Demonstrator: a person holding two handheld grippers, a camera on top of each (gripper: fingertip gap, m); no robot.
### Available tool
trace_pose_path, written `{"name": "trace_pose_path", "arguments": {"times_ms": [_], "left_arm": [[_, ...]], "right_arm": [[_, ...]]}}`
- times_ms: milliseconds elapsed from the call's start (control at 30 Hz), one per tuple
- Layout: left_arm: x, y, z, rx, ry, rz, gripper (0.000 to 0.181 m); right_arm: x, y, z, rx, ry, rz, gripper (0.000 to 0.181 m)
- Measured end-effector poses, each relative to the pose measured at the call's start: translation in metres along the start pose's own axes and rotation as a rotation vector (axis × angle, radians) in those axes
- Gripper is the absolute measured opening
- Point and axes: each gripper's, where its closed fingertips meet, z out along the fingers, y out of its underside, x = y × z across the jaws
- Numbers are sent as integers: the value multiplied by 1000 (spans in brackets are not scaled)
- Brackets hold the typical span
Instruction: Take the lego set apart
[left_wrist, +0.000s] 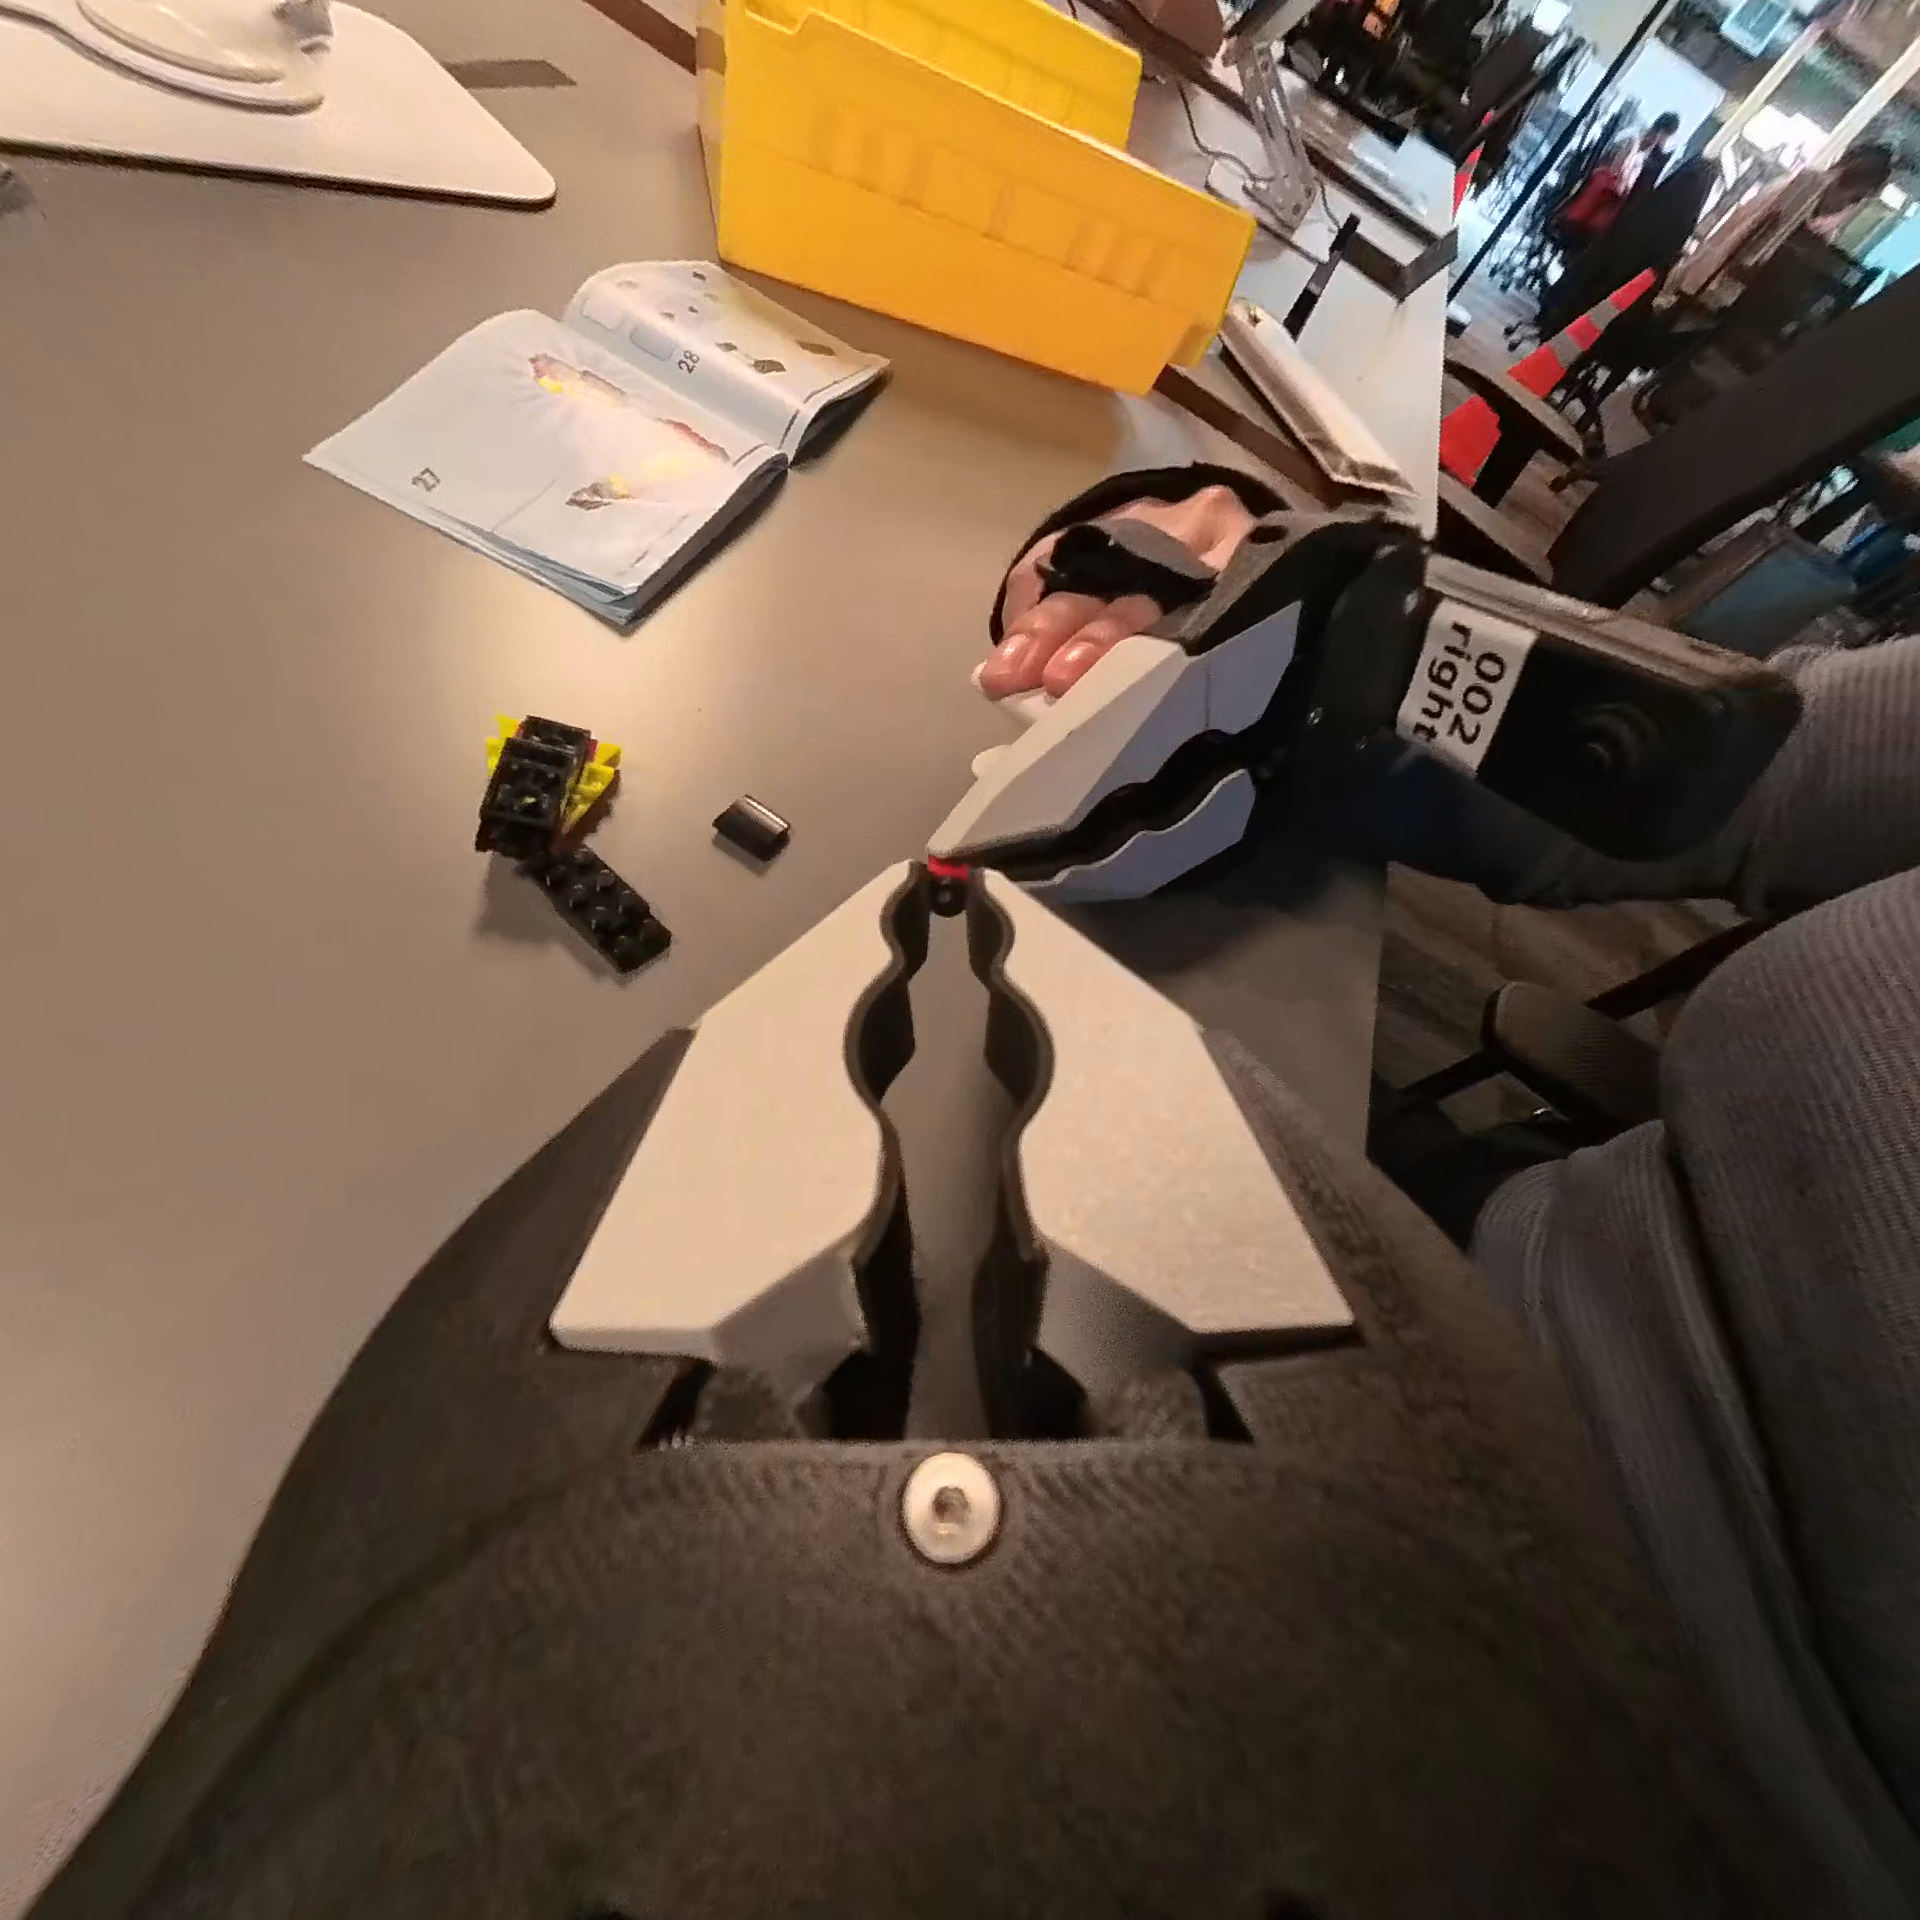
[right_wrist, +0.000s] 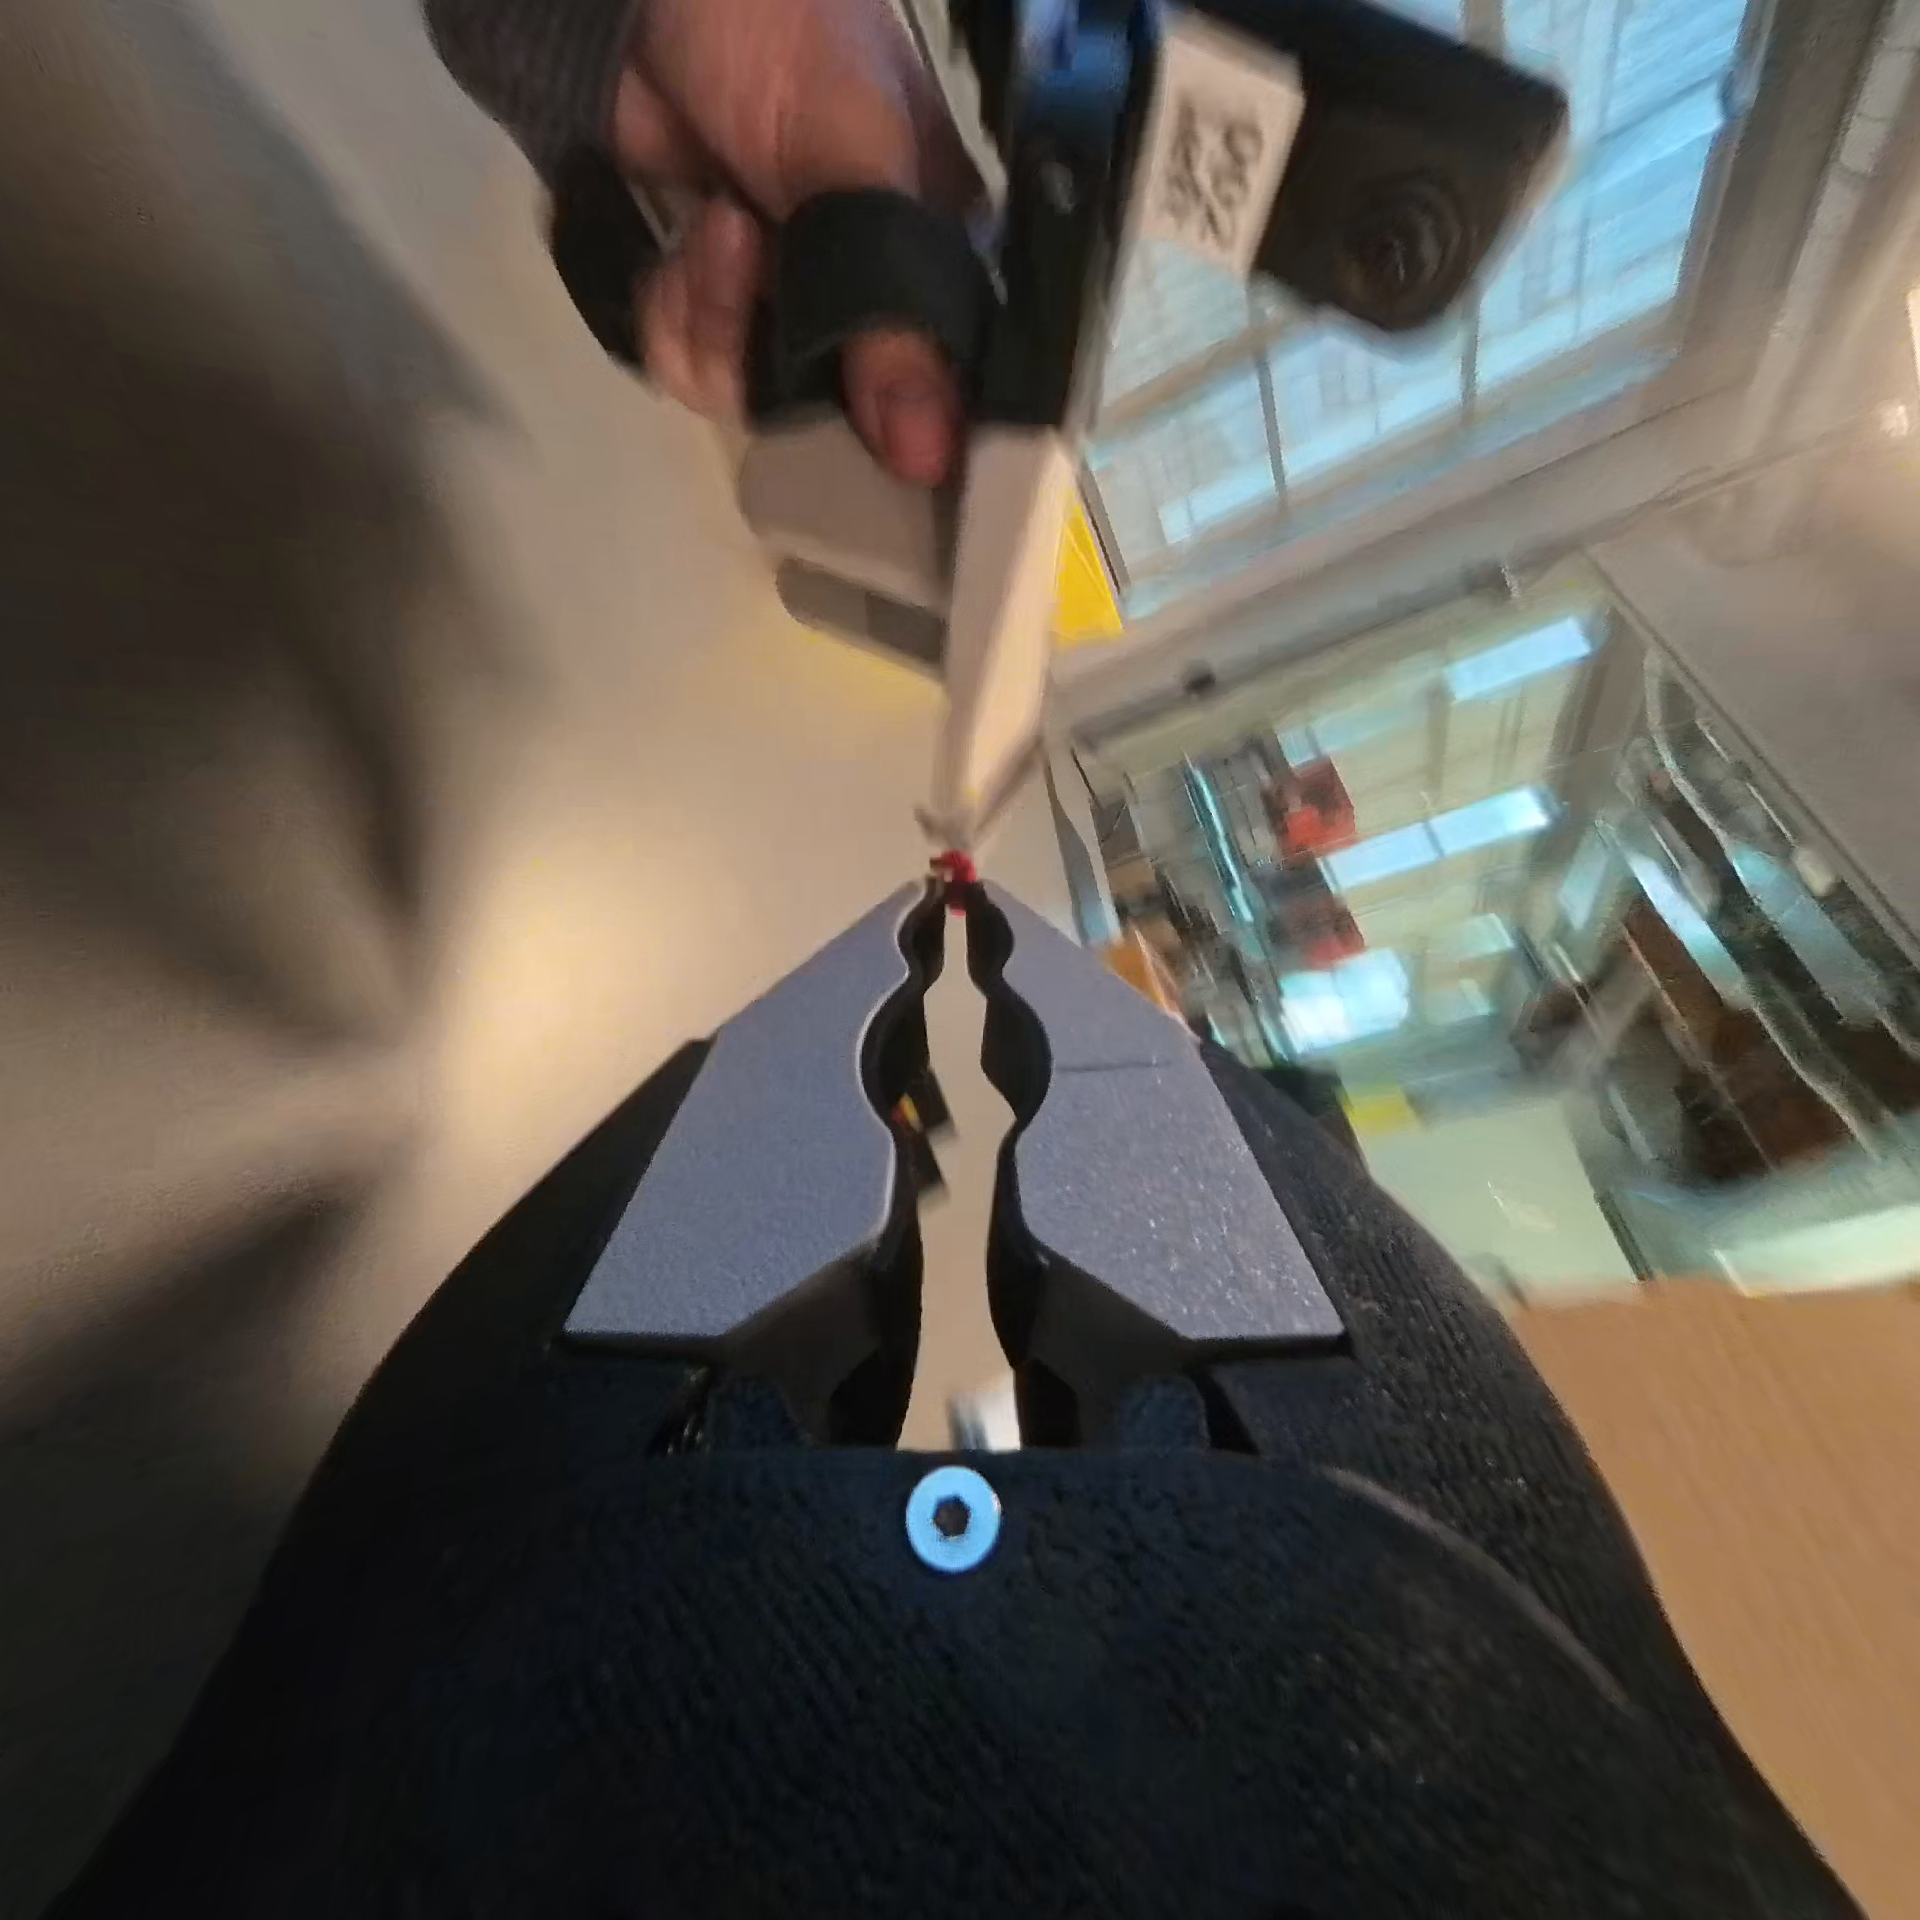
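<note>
My left gripper (left_wrist: 943, 885) is shut on a tiny red and black lego piece (left_wrist: 945, 881), held above the table near its right edge. My right gripper (left_wrist: 961, 844) comes in from the right and its tips pinch the same piece from above. In the blurred right wrist view, my right gripper (right_wrist: 951, 902) is shut on the red piece (right_wrist: 953, 868), and the left gripper's tips (right_wrist: 951, 821) meet it from above. On the table lie a black and yellow lego chunk (left_wrist: 540, 781), a black studded plate (left_wrist: 601, 906) and a small black brick (left_wrist: 750, 826).
An open instruction booklet (left_wrist: 603, 436) lies on the grey table (left_wrist: 260, 727). A yellow plastic bin (left_wrist: 966, 197) stands behind it. A white board (left_wrist: 260, 104) is at the far left. The table edge and a chair (left_wrist: 1766, 1143) are to the right. My left and right fingertips are right by each other. It is some 9 cm from my right tips to the black studded plate (left_wrist: 601, 906). My right gripper's tips are some 9 cm from the small black brick (left_wrist: 750, 826).
</note>
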Motion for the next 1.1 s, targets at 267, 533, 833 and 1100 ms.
{"name": "trace_pose_path", "arguments": {"times_ms": [267,533,833,1100], "left_arm": [[-39,-14,-104,214,-300,-69,0],[-91,-28,-200,267,-611,-165,0],[-43,-10,-121,212,-395,-125,27],[0,-17,-33,253,-168,-16,37]], "right_arm": [[42,39,-14,-80,153,241,1],[25,42,-3,-112,107,201,2],[16,31,0,-67,98,107,2],[20,0,-8,88,123,89,2]]}}
